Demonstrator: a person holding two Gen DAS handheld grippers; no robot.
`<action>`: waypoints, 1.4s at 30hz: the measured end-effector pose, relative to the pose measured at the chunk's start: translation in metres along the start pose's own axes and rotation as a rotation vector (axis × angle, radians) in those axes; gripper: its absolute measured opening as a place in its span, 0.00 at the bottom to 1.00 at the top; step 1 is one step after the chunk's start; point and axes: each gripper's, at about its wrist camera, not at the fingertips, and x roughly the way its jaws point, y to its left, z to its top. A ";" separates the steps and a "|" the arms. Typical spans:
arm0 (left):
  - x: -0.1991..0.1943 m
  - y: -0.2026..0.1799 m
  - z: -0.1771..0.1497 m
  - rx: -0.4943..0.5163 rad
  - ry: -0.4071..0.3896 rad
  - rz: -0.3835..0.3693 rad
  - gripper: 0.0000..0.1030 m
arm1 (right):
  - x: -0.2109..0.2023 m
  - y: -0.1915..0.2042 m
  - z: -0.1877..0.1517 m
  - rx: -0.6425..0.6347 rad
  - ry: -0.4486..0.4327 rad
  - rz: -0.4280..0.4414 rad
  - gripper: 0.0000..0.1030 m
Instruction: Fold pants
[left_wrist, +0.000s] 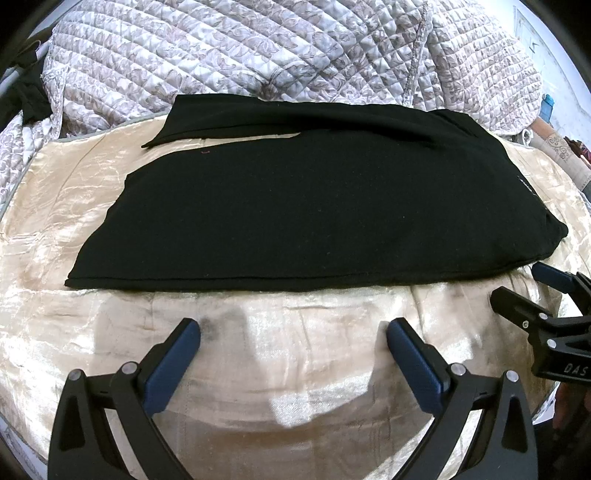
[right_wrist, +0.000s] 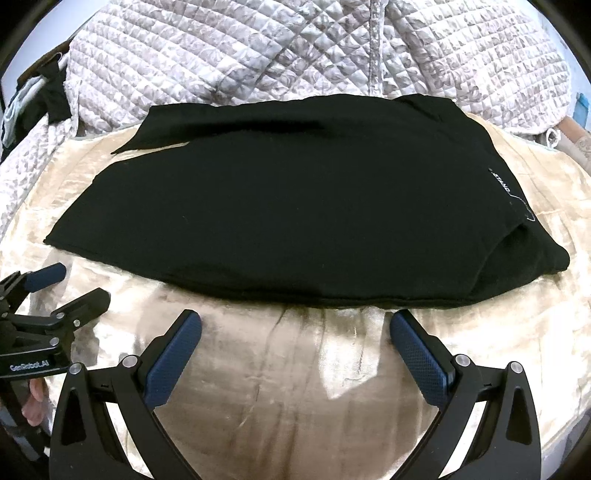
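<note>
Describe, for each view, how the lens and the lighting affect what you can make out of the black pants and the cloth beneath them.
Left wrist view: fisheye bends the black pants into an arc; dark corners; the satin sheet glares in bright patches, with soft shadows between the open left gripper fingers. Right wrist view: same bulge; the pants are underexposed, folds nearly lost, though white lettering reads; the quilt stays sharp.

Bare satin cover (left_wrist: 288, 369) lies open before the black pants (left_wrist: 314, 206). Behind them a heaped quilt (left_wrist: 258, 48) walls off the far side.
</note>
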 end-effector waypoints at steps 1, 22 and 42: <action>0.000 0.000 0.000 0.000 0.000 0.000 1.00 | 0.000 0.000 0.000 -0.002 0.001 -0.002 0.99; -0.001 0.000 -0.001 0.000 -0.003 0.000 1.00 | 0.001 0.002 0.001 -0.014 0.009 -0.029 0.99; -0.001 0.000 -0.001 0.002 -0.005 0.000 1.00 | 0.001 0.003 0.000 -0.014 0.010 -0.032 0.99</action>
